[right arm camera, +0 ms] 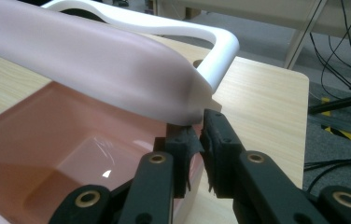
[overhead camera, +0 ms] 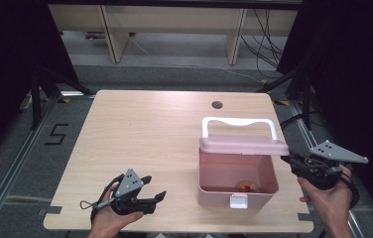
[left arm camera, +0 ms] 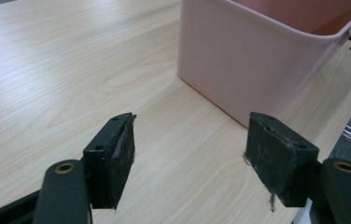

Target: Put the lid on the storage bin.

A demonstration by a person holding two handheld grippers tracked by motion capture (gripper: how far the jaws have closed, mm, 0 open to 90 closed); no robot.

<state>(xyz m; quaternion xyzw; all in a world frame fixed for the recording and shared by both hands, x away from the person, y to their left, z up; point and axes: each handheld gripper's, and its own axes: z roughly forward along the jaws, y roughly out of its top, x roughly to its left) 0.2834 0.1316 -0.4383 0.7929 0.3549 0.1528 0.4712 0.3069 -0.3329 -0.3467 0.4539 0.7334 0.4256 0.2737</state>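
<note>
1. Pink box (overhead camera: 236,181) sits on the surface (overhead camera: 145,148) toward its near right, lid (overhead camera: 244,145) raised, white handle (overhead camera: 239,124) up.
2. Right tongs (overhead camera: 289,159) nearly together at the lid's right corner; grip or mere contact — cannot tell. Probably propping the lid open.
3. Left tongs (overhead camera: 155,188) apart, empty, beside the box's left wall, likely free for access.
4. Small round item (overhead camera: 247,186) lies inside.

Storage box (overhead camera: 236,191) sits on the surface (overhead camera: 150,144), right of centre, near the front edge; its lid (overhead camera: 244,145) stands raised over the back wall. A small object (overhead camera: 247,186) lies inside on the bottom. Left gripper (overhead camera: 152,191) is well left of the box, right gripper (overhead camera: 287,159) at the lid's right end.
</note>
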